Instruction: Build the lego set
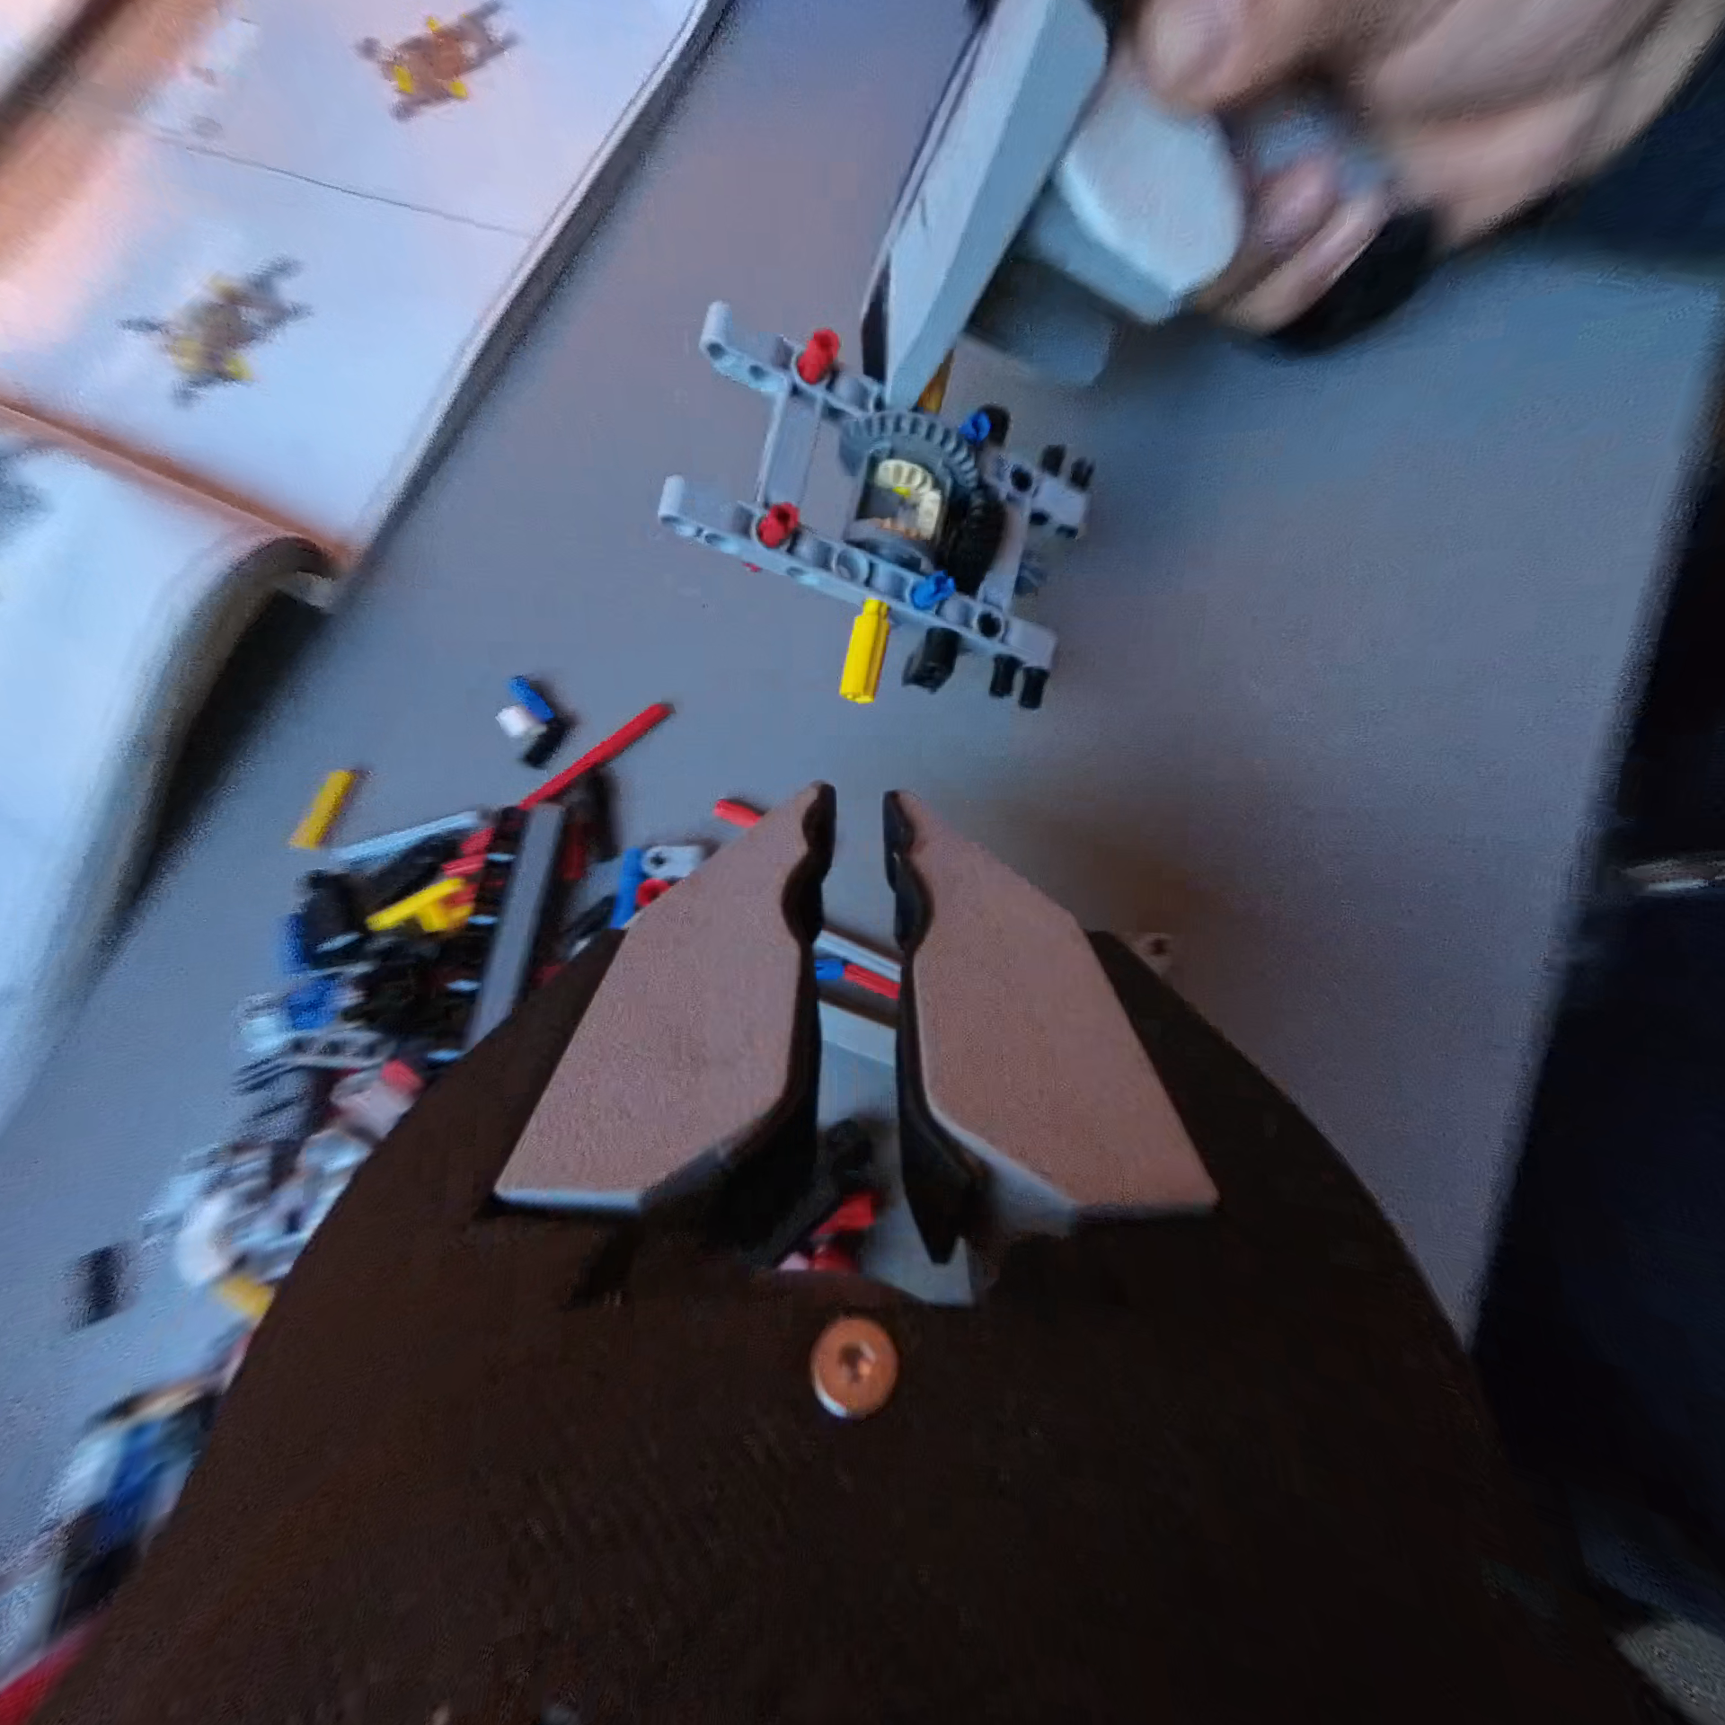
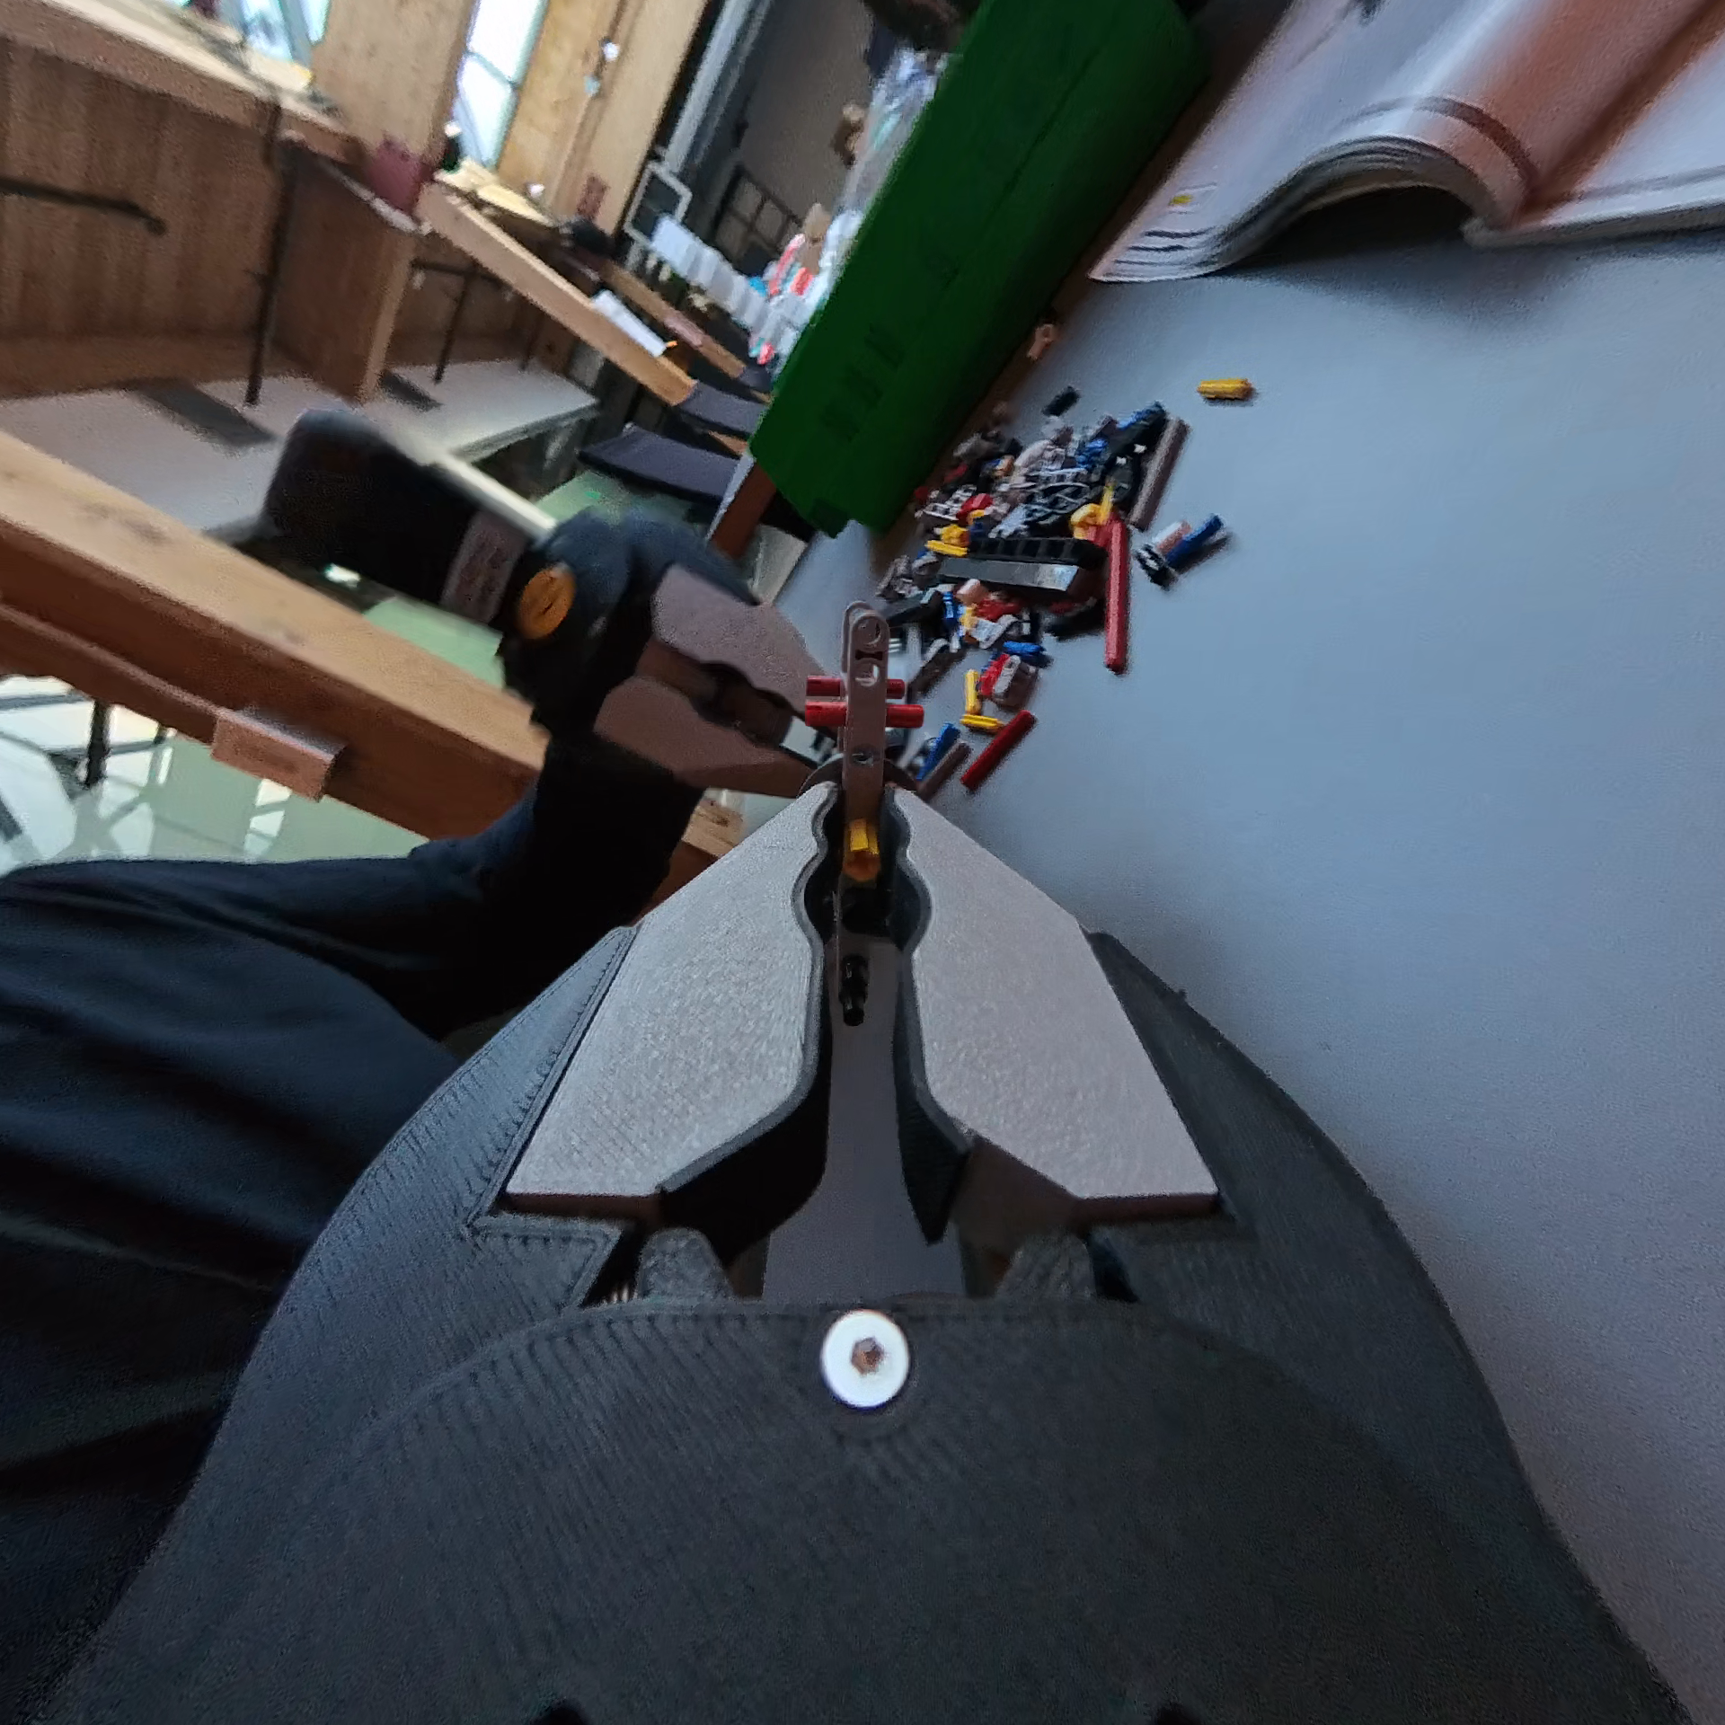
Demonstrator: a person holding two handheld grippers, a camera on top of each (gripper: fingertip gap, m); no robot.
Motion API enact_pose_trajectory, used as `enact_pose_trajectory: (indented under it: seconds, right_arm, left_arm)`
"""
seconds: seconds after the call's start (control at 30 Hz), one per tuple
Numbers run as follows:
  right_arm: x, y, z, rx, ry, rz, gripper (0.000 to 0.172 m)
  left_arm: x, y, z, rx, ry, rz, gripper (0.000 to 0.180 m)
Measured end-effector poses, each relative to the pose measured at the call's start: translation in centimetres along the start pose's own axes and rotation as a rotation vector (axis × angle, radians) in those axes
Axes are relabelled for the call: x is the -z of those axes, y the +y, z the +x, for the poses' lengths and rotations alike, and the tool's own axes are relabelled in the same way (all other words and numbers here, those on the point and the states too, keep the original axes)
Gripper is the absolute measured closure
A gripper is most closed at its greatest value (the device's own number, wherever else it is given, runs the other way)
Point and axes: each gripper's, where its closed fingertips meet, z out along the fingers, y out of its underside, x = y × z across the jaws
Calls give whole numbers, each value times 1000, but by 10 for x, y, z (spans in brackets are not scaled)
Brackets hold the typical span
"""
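Two wrist views over a grey table (image 1: 1307, 653), both partly blurred.

Left wrist view: left tool (image 1: 859, 807) at centre, fingers slightly parted with bare table showing in the gap, pinching nothing. At 12 o'clock from its tips, well apart, a grey beam-and-gear assembly (image 1: 868, 504) with red, blue and black pins and a yellow axle piece sticking out toward the tool. At 1 o'clock, above the assembly, right tool (image 1: 919, 373) gripping the assembly's far edge, with a blurred hand (image 1: 1400, 140) behind it. At 8 o'clock, just beside the left tool, a pile of loose building pieces (image 1: 392, 943) in black, red, yellow and blue; a long red axle (image 1: 597, 756) at 10 o'clock. An open instruction booklet (image 1: 280, 233) at the upper left.

Right wrist view: right tool (image 2: 859, 803) at centre, pressed onto the grey assembly (image 2: 863, 709), seen edge-on and rising toward 12 o'clock from between the tips, red pins crossing it and a yellow piece between the fingers. Left tool (image 2: 747, 709) at 10 o'clock, close beside the assembly's red pins, touching or not unclear. Pile of pieces (image 2: 1036, 551) at 1 o'clock, farther off; a green bin (image 2: 971, 252) beyond; booklet (image 2: 1400, 168) at upper right.
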Motion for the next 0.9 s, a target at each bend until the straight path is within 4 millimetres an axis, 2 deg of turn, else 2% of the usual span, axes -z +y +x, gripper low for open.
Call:
enact_pose_trajectory:
  seconds: [0.1, 0.2, 0.27, 0.33, 0.43, 0.57, 0.7, 0.9]
  right_arm:
    - [1, -1, -14, 74, -82, -9, 168]
    - [2, 1, -20, 128, -105, -28, 168]
    - [2, 1, -21, 168, -98, -36, 168]
    - [2, 1, -21, 186, -99, -42, 168]
    - [1, 3, -22, 191, -106, -58, 168]
    - [1, 3, -20, 197, -86, -58, 168]
    - [5, 2, -21, 189, -98, -43, 168]
    - [4, 3, -17, 182, -74, -52, 168]
  left_arm:
    - [9, -15, 11, 234, 316, 124, 173]
    - [12, -24, 9, 334, 445, 186, 172]
    - [14, -29, 16, 360, 518, 194, 158]
    - [15, -32, 20, 380, 563, 197, 163]
    - [10, -32, 21, 393, 572, 187, 176]
    - [4, -28, 21, 406, 550, 150, 176]
    - [3, -33, 22, 435, 497, 180, 177]
    - [-6, -28, 22, 501, 467, 183, 177]
